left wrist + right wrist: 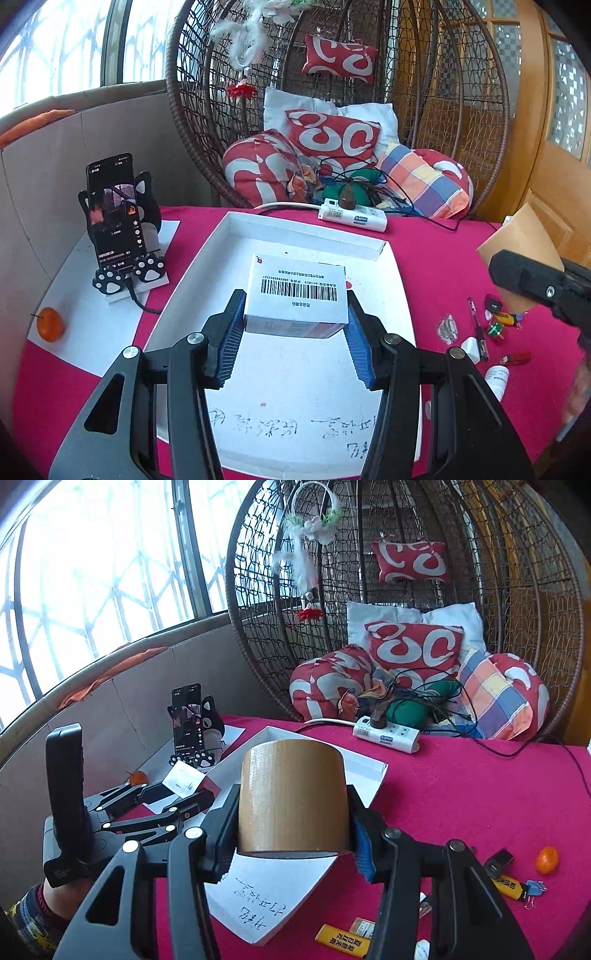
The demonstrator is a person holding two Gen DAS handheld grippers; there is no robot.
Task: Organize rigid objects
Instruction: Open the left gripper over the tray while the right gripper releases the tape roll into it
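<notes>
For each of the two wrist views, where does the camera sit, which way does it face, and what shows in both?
Left wrist: sits behind the left gripper, looking forward and down over the white tray toward the wicker chair; its pads clamp a white box; the right gripper's body shows at right.
Right wrist: sits behind the right gripper, facing the same way; its pads clamp a brown tape roll; the left gripper and a sleeve show at left.
Shared: tray, chair, phone, power strip, red cloth.

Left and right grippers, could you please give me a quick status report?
Left gripper shut on white barcoded box, above white tray. Right gripper shut on brown tape roll. Nothing in the way.
</notes>
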